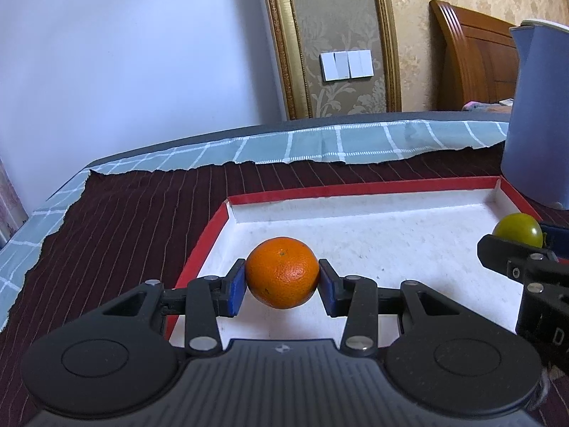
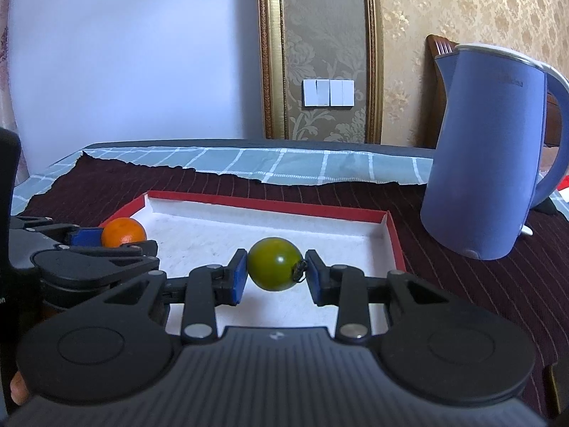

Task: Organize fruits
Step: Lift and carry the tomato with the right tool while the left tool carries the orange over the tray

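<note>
My left gripper [image 1: 283,277] is shut on an orange [image 1: 282,272], holding it just above the white floor of a red-rimmed tray [image 1: 355,189], near its left side. My right gripper [image 2: 275,270] is shut on a green fruit [image 2: 274,263] with a dark stem, held over the same tray [image 2: 270,204] toward its right side. In the left wrist view the green fruit [image 1: 517,233] and right gripper show at the right edge. In the right wrist view the orange [image 2: 123,236] and left gripper show at the left.
A blue electric kettle [image 2: 487,149] stands just right of the tray, also in the left wrist view [image 1: 537,114]. The tray rests on a dark striped cloth [image 1: 135,220] over a teal checked cloth [image 1: 320,142]. A wall lies behind the table.
</note>
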The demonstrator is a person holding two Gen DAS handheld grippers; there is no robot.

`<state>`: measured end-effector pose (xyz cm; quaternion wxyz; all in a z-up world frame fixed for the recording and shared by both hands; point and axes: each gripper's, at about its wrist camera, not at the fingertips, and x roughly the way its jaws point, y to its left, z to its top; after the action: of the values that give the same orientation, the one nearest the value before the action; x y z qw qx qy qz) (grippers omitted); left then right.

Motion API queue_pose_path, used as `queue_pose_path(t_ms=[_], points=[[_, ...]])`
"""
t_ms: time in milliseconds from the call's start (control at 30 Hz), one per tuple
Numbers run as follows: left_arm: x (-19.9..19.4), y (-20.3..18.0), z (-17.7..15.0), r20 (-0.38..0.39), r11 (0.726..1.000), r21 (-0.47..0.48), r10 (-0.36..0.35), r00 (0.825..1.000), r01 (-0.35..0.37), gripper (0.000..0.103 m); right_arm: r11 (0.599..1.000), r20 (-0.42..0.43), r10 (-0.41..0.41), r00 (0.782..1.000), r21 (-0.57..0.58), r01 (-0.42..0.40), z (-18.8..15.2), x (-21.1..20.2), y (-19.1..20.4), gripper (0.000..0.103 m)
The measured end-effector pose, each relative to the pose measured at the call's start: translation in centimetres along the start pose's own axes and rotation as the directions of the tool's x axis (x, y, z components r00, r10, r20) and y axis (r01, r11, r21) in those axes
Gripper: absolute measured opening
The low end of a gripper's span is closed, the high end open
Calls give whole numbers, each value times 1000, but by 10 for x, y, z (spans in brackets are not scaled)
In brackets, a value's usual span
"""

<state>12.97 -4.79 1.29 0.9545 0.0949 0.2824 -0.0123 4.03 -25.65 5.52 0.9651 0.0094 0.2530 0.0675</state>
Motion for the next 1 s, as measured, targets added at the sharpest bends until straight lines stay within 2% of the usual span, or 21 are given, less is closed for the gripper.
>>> queue_pose_path(t_ms=[1000], points=[[54,-17,33,-68,1000,1,-11,998,11,41,997,-80,-67,994,33,70,26,68,-20,33]])
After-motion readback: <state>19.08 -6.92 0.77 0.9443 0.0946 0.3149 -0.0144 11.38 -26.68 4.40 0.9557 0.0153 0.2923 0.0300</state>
